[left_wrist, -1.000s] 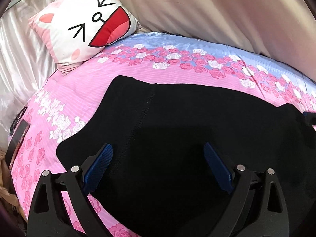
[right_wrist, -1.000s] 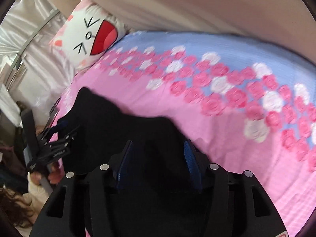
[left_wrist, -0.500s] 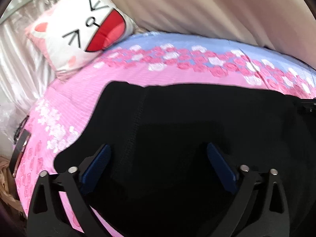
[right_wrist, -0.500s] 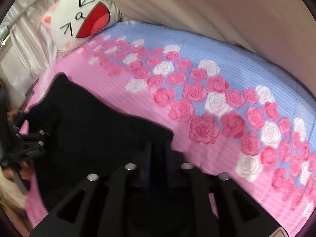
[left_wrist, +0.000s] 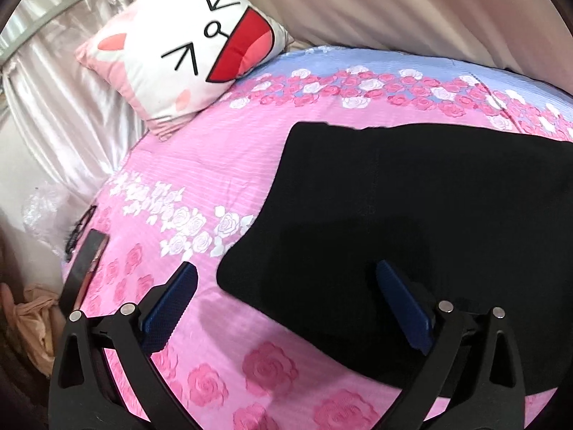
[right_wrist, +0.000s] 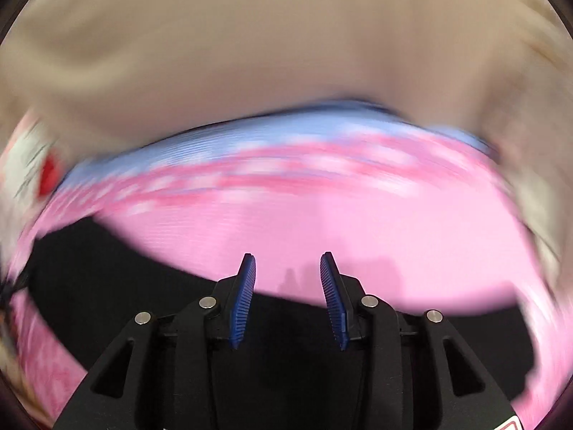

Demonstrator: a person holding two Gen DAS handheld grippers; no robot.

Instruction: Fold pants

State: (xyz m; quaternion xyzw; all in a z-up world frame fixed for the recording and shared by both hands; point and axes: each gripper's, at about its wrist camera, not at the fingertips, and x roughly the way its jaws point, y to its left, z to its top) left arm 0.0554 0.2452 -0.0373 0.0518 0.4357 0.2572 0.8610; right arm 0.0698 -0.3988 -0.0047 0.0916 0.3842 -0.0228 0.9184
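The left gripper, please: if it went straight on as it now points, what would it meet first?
Probably the black pants, whose near corner lies between the open left gripper's fingers; depth is hard to judge.

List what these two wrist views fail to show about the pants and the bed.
- Pants, left wrist view: right side cut off by the frame edge; near edge hidden behind the left gripper.
- Bed cover, right wrist view: flower print smeared by motion blur.
- Pillow, right wrist view: blurred, cut off at the left edge.

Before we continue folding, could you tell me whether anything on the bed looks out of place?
Yes: a phone and a pair of glasses lie at the bedspread's left edge, apart from the black pants. Nothing looks spilled or damaged.
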